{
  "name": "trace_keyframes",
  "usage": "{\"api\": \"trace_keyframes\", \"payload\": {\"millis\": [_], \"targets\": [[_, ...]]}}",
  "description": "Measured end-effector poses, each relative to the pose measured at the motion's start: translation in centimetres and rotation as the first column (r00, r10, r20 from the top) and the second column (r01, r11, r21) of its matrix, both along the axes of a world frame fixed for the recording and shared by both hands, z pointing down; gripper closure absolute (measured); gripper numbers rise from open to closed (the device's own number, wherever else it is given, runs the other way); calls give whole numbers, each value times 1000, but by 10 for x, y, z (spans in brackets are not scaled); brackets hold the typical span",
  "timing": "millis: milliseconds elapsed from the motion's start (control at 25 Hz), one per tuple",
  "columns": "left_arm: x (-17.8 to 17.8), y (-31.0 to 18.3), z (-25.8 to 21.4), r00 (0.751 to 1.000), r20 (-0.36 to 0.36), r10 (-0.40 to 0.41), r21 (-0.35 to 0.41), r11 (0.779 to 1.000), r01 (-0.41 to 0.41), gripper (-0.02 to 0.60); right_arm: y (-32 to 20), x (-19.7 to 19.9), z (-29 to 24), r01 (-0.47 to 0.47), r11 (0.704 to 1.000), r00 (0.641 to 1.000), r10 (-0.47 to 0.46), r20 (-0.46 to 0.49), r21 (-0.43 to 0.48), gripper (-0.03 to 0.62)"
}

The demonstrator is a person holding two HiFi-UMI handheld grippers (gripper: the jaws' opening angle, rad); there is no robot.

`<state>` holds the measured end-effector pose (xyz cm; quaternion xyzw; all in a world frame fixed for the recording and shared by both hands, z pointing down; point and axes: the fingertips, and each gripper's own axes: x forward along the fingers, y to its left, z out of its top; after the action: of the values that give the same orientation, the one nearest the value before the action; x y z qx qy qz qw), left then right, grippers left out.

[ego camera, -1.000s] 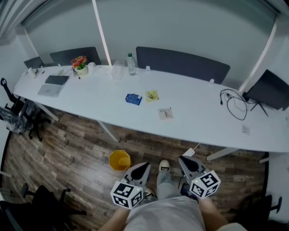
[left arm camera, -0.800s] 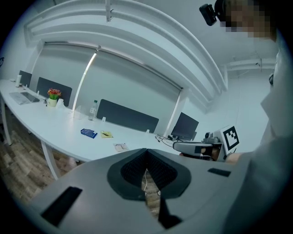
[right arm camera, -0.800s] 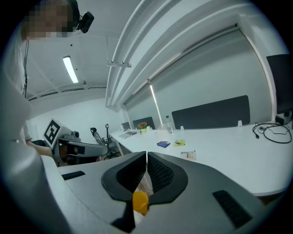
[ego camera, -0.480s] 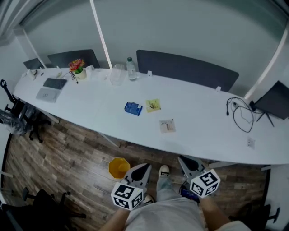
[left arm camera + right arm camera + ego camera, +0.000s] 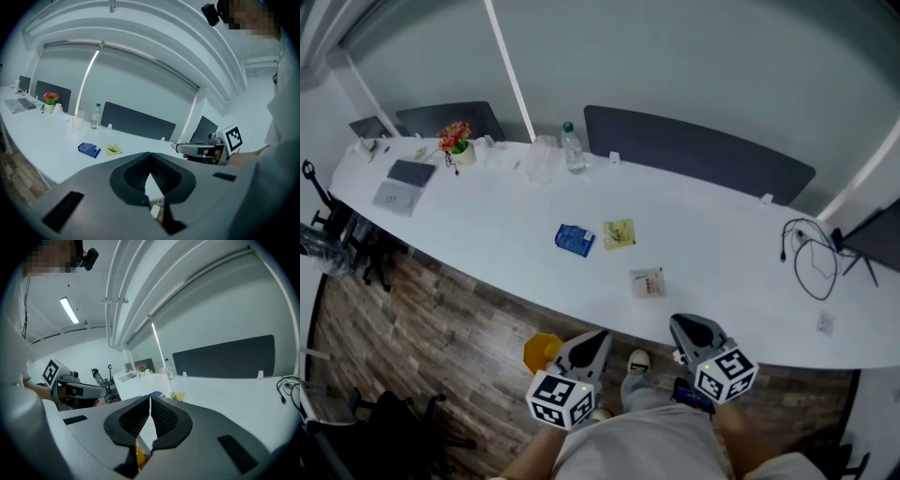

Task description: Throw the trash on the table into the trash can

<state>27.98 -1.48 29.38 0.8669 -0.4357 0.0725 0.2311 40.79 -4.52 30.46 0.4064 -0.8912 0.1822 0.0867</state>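
Three pieces of trash lie mid-table on the long white table (image 5: 722, 281): a blue packet (image 5: 575, 239), a yellow paper (image 5: 619, 233) and a white printed card (image 5: 648, 282). The yellow trash can (image 5: 541, 351) stands on the wood floor by the table's near edge, partly hidden behind my left gripper (image 5: 596, 337). My right gripper (image 5: 684, 326) is level with that edge, close to the card. Both are shut and hold nothing. The left gripper view shows its jaws (image 5: 150, 154) meeting, the packet (image 5: 88, 149) and paper (image 5: 113, 149) beyond. The right gripper (image 5: 150, 398) faces the same trash (image 5: 177, 395).
At the table's far side stand a water bottle (image 5: 573, 148), a clear cup (image 5: 540, 159), a flower pot (image 5: 459, 142) and a laptop (image 5: 403, 184). Black cables (image 5: 811, 255) lie at the right. Dark chairs (image 5: 694, 155) line the far side; office chairs (image 5: 337, 246) crowd the left.
Both grippers have moved forward to the table's near edge, still shut. The trash can has slid from open floor to behind the left gripper in the head view.
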Motion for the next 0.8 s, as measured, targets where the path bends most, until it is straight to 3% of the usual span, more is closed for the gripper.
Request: {"api": "trace_keyframes", "payload": {"millis": [440, 800], "targets": [[21, -65, -5, 997, 2, -77, 4, 997, 77, 580, -69, 14, 2, 92, 996, 996, -92, 3, 3, 560], [20, -80, -2, 995, 12, -97, -2, 995, 97, 580, -86, 16, 13, 103, 995, 995, -103, 4, -18, 560]]}}
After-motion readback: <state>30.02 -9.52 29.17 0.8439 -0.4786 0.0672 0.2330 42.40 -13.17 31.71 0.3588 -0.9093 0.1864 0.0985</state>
